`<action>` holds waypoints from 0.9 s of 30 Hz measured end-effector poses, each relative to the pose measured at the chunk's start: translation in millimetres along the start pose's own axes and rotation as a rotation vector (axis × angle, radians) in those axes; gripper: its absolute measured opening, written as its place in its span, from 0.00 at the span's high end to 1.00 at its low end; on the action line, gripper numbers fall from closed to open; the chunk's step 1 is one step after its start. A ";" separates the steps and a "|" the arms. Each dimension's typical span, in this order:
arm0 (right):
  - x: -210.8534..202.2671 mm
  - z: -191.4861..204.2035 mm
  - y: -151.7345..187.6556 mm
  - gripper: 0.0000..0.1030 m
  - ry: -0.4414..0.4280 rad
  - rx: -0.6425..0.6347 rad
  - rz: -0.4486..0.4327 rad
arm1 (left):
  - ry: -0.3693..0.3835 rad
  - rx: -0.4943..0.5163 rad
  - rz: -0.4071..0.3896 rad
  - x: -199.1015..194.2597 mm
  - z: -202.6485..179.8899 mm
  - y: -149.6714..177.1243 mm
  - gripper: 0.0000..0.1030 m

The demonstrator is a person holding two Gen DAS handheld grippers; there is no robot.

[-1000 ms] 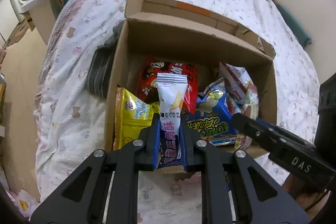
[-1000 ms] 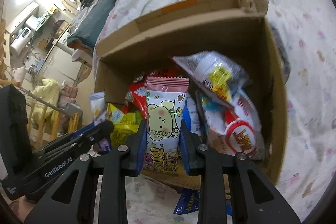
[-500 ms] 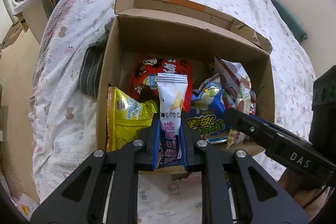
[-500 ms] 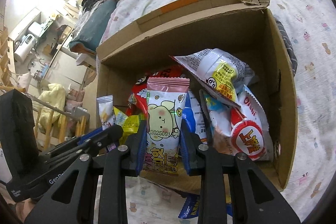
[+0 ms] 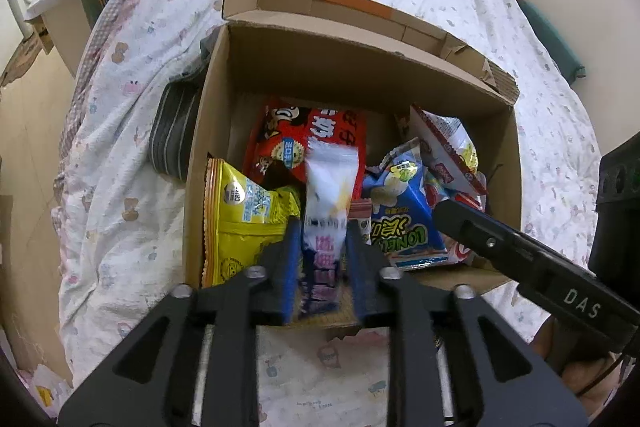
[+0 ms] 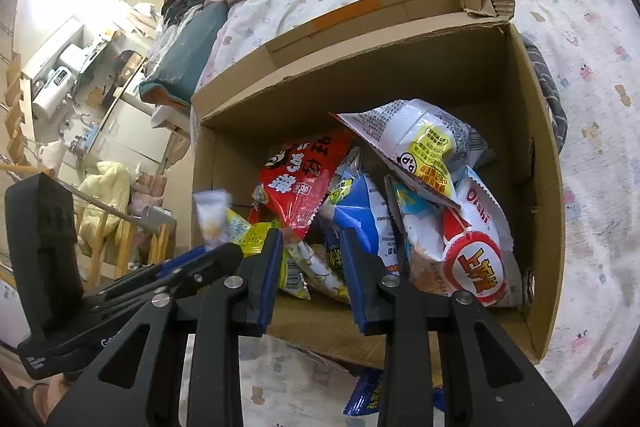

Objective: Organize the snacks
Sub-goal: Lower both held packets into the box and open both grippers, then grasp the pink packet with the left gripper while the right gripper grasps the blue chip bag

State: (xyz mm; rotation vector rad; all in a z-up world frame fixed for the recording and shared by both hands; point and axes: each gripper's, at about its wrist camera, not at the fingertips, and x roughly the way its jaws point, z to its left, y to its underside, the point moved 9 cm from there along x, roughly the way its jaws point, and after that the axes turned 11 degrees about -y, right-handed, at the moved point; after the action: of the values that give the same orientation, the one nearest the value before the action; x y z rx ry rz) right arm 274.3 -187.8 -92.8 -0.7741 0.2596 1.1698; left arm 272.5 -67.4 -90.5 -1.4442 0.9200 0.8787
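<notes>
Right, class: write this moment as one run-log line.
left tongs: white packet in gap, blurred, grip unclear | right tongs: empty, open | both at near edge of cardboard box of snacks

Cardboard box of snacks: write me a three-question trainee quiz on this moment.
1. True or false: the right tongs are gripping a packet.
2. In the left wrist view, the yellow bag sits against which wall of the cardboard box? A) left B) right C) far
3. Fill in: the large bag lying nearest the box's far wall is mainly ____ in colour.

Key: 1 false, nothing is between them; 2 A; 3 red.
</notes>
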 end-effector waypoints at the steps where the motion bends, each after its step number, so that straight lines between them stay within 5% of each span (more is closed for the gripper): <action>1: 0.0 -1.0 -0.4 0.66 0.000 0.007 -0.001 | 0.004 -0.003 0.005 0.6 0.3 0.8 0.54; 4: -0.7 -5.2 -0.7 0.45 0.001 0.027 0.002 | 0.009 -0.019 0.004 -0.3 2.2 1.4 0.47; 7: -4.6 -6.0 -2.8 0.37 0.000 0.031 -0.016 | -0.002 -0.010 0.001 -0.7 2.3 1.4 0.47; 17: -14.8 -9.9 -7.0 0.36 0.011 0.026 -0.033 | -0.014 0.005 0.002 0.5 3.8 9.2 0.45; 27: -47.7 -22.9 -5.4 0.35 0.009 0.063 -0.086 | 0.013 0.074 0.012 -9.9 -21.4 56.2 0.45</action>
State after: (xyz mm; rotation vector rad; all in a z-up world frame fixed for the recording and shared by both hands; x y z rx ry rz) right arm 264.9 -238.7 -80.3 -0.7286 0.2662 1.0724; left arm 217.4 -90.5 -103.2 -1.3839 0.9624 0.8368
